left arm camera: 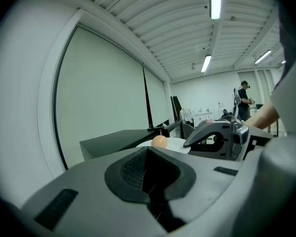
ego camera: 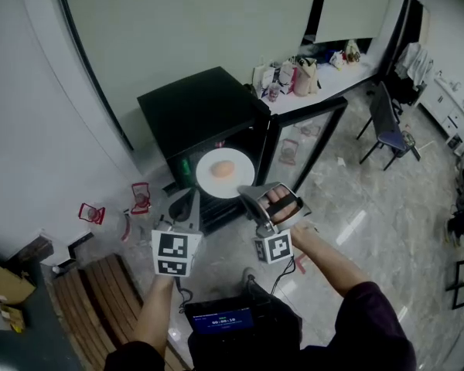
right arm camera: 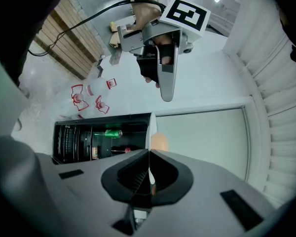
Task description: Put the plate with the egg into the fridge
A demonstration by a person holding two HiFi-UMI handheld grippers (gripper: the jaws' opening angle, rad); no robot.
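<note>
open fridge (ego camera: 197, 110) straight ahead, its door (ego camera: 305, 141) wide to the right, green can (right arm camera: 112, 133) inside

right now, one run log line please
right gripper: jaws shut on plate rim | egg: on plate | left gripper: jaws shut | fridge: door open, plate outside

I can read no text or brand anywhere. The small blue screen (ego camera: 220, 320) at the bottom of the head view shows pale digits, too small for me.
</note>
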